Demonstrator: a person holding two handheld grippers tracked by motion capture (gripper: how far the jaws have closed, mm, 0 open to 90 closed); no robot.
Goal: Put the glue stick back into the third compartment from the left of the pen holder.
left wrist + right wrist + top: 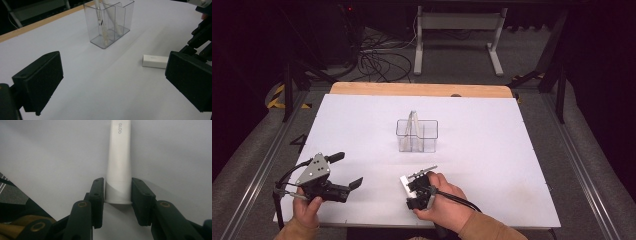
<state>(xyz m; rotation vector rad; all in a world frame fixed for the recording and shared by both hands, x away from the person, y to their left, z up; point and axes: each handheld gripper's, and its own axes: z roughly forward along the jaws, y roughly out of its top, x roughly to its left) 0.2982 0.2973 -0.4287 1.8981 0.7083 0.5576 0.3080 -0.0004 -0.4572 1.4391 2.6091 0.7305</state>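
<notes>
- Two jaws of my right gripper [117, 202] stand either side of the white glue stick [119, 162], pads against or all but against its near end. I call that clamped on the stick, though I cannot vouch for how firm the squeeze is.
- Stick's long axis runs straight ahead from that gripper, away from me along the jaw line; the lettering "GLOO" reads near its far end. It lies flat on the table, not lifted as far as I can judge.
- From above, the right gripper [419, 189] sits near the front edge of the table, a little right of centre, with the stick [405, 181] poking out at its left side.
- Left gripper [343, 172] is released, jaws spread wide, nothing between them. It rests well left of the stick; from its own camera the stick [155, 61] lies ahead and to the right, clear of both pads.
- Right hand [443, 197] is plainly the nearer one; the coming move is its to make.
- Clear divided organizer [417, 135] stands upright near the table's middle, beyond the stick and well apart from it. White pen-like pieces [101, 22] lean inside it; which compartment has room I cannot tell for certain.
- My guess at the work: lift the stick, tip it upright, carry it forward to the organizer.
- Table [492, 165] is covered in plain white, with a wooden strip [422, 89] showing along the far edge.
- Room beyond is dark: cables [379, 60] on the floor, a pale metal frame [457, 35].
</notes>
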